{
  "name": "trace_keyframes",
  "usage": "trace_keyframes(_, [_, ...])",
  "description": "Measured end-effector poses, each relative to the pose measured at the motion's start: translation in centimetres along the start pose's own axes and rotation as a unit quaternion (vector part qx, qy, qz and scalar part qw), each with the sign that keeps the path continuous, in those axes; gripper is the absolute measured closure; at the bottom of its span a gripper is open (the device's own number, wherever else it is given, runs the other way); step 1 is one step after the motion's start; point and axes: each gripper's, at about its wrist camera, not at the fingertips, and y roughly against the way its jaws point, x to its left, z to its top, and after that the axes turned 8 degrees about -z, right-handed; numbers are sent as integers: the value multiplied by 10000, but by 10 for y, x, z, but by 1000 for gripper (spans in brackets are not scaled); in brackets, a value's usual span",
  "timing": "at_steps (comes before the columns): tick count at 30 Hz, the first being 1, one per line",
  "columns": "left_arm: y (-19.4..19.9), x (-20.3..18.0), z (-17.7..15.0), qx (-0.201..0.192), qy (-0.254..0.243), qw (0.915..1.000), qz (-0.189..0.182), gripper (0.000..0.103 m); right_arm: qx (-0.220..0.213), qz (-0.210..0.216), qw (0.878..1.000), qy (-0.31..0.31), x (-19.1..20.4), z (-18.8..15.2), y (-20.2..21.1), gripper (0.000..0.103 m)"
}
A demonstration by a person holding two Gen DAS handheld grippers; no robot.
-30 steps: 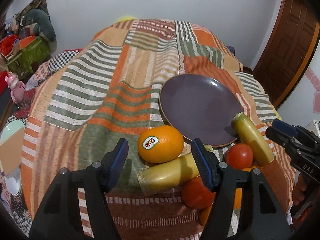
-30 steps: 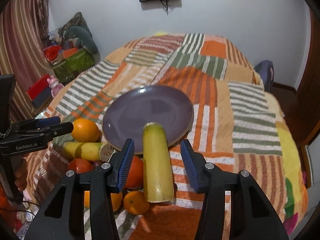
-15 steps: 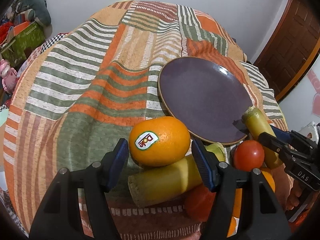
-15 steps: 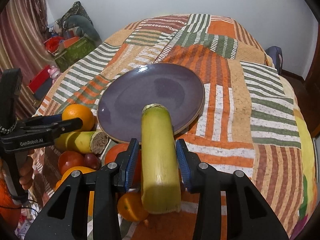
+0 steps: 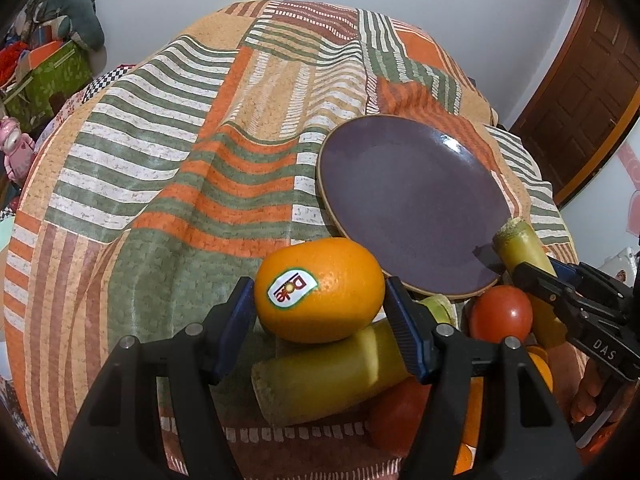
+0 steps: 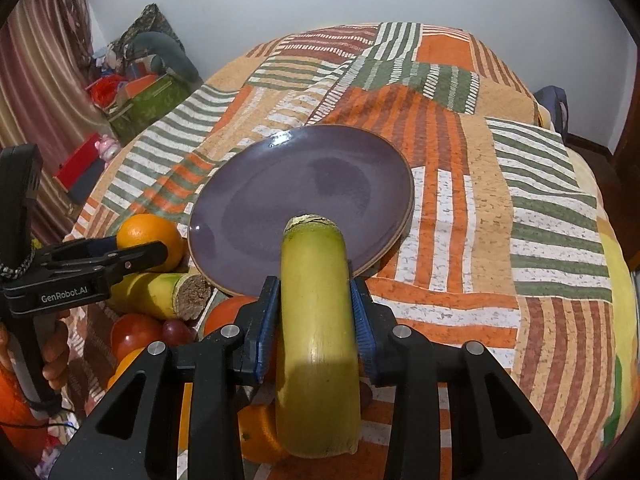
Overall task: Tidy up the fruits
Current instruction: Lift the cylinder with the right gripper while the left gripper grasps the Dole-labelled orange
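Both grips are closing now. Through my left camera, my left gripper (image 5: 319,316) is narrowing onto the orange (image 5: 319,290), pads touching it, near the plate (image 5: 408,168). Through my right camera, my right gripper (image 6: 315,327) is clamping the cane stalk (image 6: 316,320), ready for lifting onto the plate's near rim.

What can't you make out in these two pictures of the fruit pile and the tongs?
- Left wrist view: the fruit pile behind the left tongs; its count is unclear.
- Left wrist view: whether the pads touch the orange.
- Right wrist view: the small orange fruit under the cane piece, hidden by the right tongs.
- Right wrist view: whether the cane tip touches the purple plate.
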Motion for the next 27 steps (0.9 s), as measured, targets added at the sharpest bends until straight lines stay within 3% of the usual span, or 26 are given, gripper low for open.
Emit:
trace_keyframes(17, [55, -29, 17, -667, -343, 9972, 63, 39, -897, -157, 9958, 56, 1, 25, 57, 72])
trace_keyframes(27, [73, -50, 39, -961, -584, 9937, 25, 39, -1290, -187, 9913, 181, 5, 53, 67, 72])
